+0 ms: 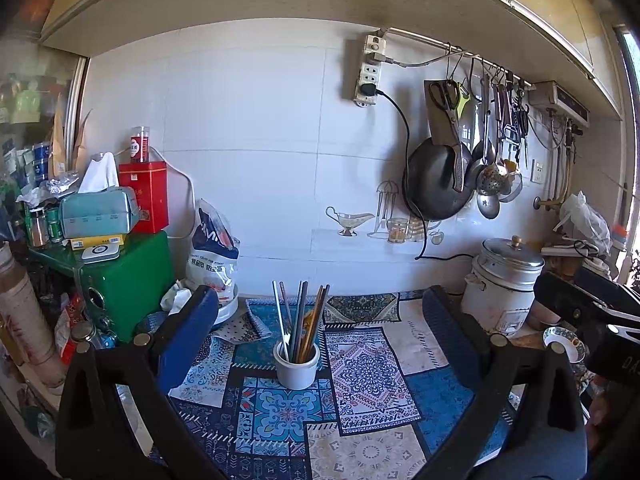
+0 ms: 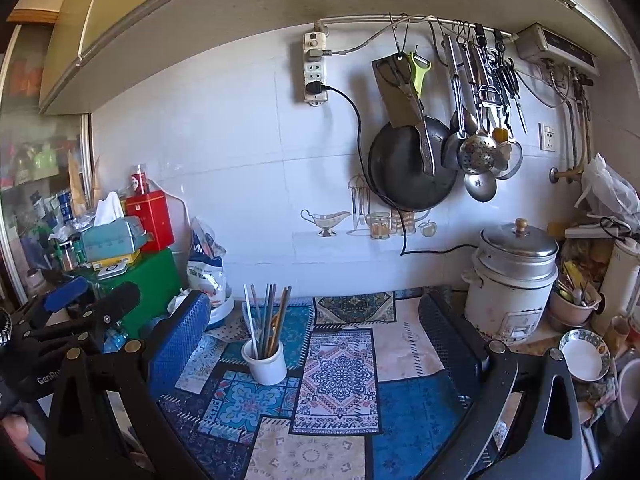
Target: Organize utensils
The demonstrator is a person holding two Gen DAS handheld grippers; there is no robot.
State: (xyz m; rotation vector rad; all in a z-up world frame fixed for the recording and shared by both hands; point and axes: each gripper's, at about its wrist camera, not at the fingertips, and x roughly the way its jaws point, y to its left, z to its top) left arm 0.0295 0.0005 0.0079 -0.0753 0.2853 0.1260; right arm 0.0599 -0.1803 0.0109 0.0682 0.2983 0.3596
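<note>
A: What covers the bench [image 1: 420, 344]?

B: A patchwork mat [image 1: 360, 392] in blue, white and beige prints. A white cup [image 1: 297, 366] stands on it, toward the left, holding the chopsticks [image 1: 300, 320] upright with a white utensil among them.

A: And the tongs?

B: The left tongs [image 1: 320, 344] are spread wide with nothing between them; the cup sits in the gap, farther back. The right tongs [image 2: 316, 344] are likewise apart and empty, with the cup just inside their left finger.

A: What's behind?

B: A white tiled wall, with a power strip [image 1: 370, 68] up high. A rail [image 2: 420, 20] carries a black pan [image 2: 408, 168], scissors, a cleaver, ladles and a skimmer. Below it, on the right, sits a white rice cooker [image 2: 512, 280] with a metal lid; a small plate [image 2: 584, 356] lies near it.

A: The left side?

B: Clutter: a green box [image 1: 132, 280], a red tin [image 1: 146, 196], a tissue box [image 1: 96, 210], and a plastic bag [image 1: 214, 248] against the wall
</note>
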